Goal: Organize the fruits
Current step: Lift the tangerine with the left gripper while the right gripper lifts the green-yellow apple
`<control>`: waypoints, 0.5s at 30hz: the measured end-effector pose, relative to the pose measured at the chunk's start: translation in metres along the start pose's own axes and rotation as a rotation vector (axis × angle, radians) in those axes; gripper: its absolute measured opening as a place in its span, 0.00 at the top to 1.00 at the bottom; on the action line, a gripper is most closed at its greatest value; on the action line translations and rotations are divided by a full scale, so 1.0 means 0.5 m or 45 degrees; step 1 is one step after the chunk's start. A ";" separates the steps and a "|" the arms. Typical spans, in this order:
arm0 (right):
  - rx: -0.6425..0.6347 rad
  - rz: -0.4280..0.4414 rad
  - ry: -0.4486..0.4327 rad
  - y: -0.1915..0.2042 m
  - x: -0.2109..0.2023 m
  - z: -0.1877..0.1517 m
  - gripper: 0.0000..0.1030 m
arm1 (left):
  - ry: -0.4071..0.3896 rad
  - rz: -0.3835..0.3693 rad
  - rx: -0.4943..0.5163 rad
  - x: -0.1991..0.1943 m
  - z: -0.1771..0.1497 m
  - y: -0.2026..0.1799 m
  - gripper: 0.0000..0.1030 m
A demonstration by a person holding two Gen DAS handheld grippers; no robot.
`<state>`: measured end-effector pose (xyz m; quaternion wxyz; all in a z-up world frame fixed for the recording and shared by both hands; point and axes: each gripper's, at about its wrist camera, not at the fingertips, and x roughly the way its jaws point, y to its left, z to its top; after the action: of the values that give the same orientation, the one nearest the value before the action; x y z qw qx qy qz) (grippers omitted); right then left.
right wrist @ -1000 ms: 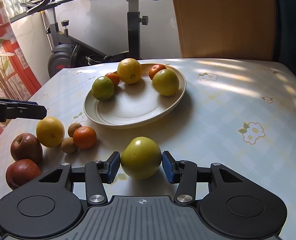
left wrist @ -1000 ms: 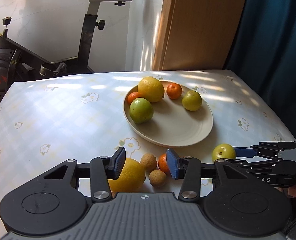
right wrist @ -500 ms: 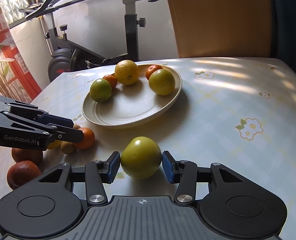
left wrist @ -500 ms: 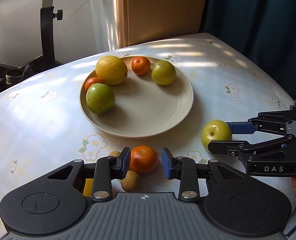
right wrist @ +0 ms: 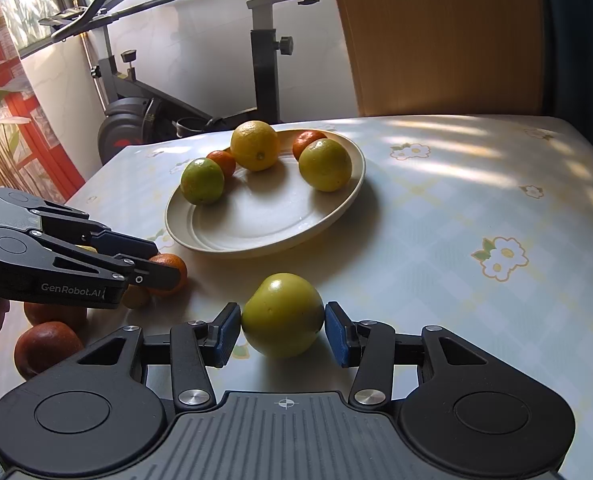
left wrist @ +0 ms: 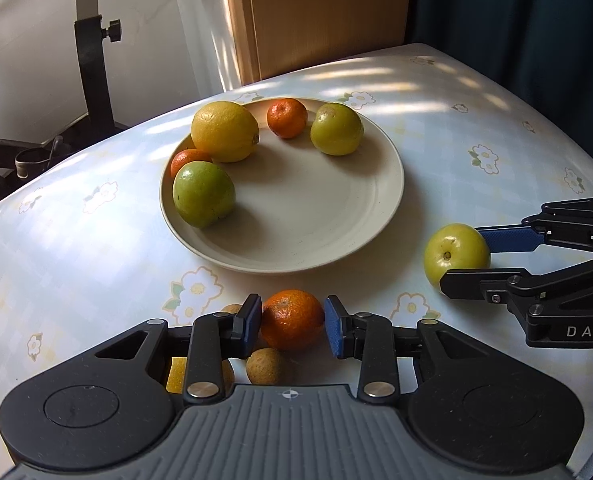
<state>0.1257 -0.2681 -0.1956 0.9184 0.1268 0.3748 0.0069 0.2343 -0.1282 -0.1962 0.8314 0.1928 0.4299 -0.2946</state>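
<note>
Floral tablecloth (left wrist: 76, 240), exercise bike (right wrist: 144, 92) behind. Plate (left wrist: 368, 216) as landmark, holding five fruits. Left of plate's near edge: left gripper (left wrist: 292, 322), jaws apart, straddling orange (left wrist: 291, 318), pads just beside skin, no squeeze seen. Right of plate's near edge: right gripper (right wrist: 282, 330), jaws apart around green apple (right wrist: 282, 314) on cloth. Both fruits sit centred between pads; plate lies straight ahead of each.

Matte black plastic left tongs (left wrist: 292, 320) and right tongs (right wrist: 282, 330): blue rubber pads, silver screws, ribbed grey housings, white "GenRobot.AI" and "DAS" lettering
</note>
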 end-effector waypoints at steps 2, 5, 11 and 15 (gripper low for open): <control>-0.001 -0.001 0.000 0.000 0.000 0.000 0.59 | 0.000 0.000 -0.001 0.000 0.000 0.001 0.64; -0.003 -0.001 0.001 0.000 0.001 0.000 0.59 | -0.003 0.002 0.002 0.000 0.000 0.002 0.64; -0.004 -0.002 0.001 0.000 0.001 0.001 0.59 | -0.005 0.008 -0.007 -0.001 -0.001 -0.002 0.64; -0.007 -0.003 0.003 0.000 0.001 0.001 0.59 | -0.004 0.012 0.001 -0.002 -0.002 -0.003 0.64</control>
<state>0.1263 -0.2683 -0.1955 0.9182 0.1237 0.3761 0.0070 0.2324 -0.1283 -0.1959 0.8333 0.1945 0.4278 -0.2912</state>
